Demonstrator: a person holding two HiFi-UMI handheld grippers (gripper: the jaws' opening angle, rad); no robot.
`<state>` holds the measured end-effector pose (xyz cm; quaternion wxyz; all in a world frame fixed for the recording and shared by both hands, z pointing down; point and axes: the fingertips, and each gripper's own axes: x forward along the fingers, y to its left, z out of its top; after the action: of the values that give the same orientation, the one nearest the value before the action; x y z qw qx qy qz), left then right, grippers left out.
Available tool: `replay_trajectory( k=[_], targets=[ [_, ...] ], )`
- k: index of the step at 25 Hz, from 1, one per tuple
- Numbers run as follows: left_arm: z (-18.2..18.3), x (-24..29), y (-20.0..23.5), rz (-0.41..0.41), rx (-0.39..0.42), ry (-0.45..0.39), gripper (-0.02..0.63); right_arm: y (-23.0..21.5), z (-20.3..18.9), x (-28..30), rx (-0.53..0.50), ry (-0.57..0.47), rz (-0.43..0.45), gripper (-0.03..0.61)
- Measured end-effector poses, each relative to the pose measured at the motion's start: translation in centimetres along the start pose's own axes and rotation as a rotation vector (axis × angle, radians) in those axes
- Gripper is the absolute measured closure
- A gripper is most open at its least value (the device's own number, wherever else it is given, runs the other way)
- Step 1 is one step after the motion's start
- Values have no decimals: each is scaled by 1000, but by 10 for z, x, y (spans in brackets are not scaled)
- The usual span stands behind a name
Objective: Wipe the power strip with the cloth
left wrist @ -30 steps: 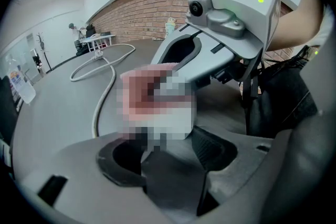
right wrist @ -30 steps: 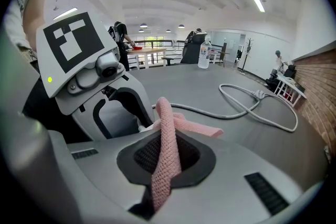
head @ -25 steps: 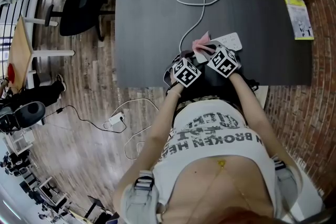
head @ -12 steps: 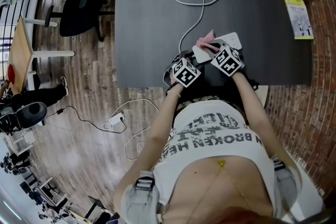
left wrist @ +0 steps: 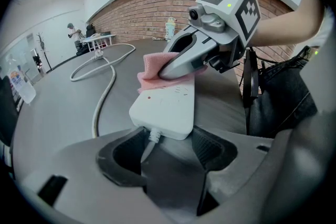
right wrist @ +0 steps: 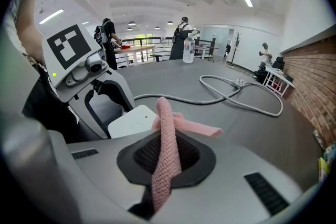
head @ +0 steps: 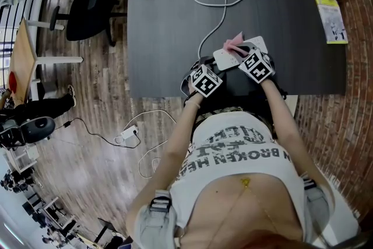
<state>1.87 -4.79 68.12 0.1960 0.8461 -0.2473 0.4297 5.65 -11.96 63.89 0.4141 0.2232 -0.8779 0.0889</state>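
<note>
Wipe is under way, my read. Right tool [right wrist: 165, 165] is clamped on the pink knit cloth [right wrist: 168, 134], and its tips press that cloth onto the far part of the white rectangular power strip [left wrist: 168, 105].

Left tool [left wrist: 168, 149] has its jaws spread to the strip's width. They look closed on the sides of its cable end, pinning it, though contact is hard to confirm.

The strip lies flat on the dark grey counter [head: 169, 20], close to the counter's near edge, right in front of the person.

Done so far: can't tell, no marks show. Left to do, my judgement: the near half of the top face is uncovered, plus the sides.

Room: open counter beyond and to the left. The white power cable [head: 218, 20] loops off the far way. Little margin toward the near edge, so strokes are better run away from the body.
</note>
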Motion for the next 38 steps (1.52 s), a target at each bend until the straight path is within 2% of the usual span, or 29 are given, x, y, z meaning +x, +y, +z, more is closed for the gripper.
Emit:
replay_trajectory(
  k=[14, 29, 38],
  targets=[
    [0, 1, 3, 2, 2, -2, 345, -22, -14, -8, 30, 7, -26, 561],
    [-1, 0, 1, -2, 4, -7, 345, -53, -34, -25, 86, -7, -107, 561],
    [3, -3, 2, 2, 6, -11, 345, -75, -48, -39, 165, 0, -156, 561]
  ],
)
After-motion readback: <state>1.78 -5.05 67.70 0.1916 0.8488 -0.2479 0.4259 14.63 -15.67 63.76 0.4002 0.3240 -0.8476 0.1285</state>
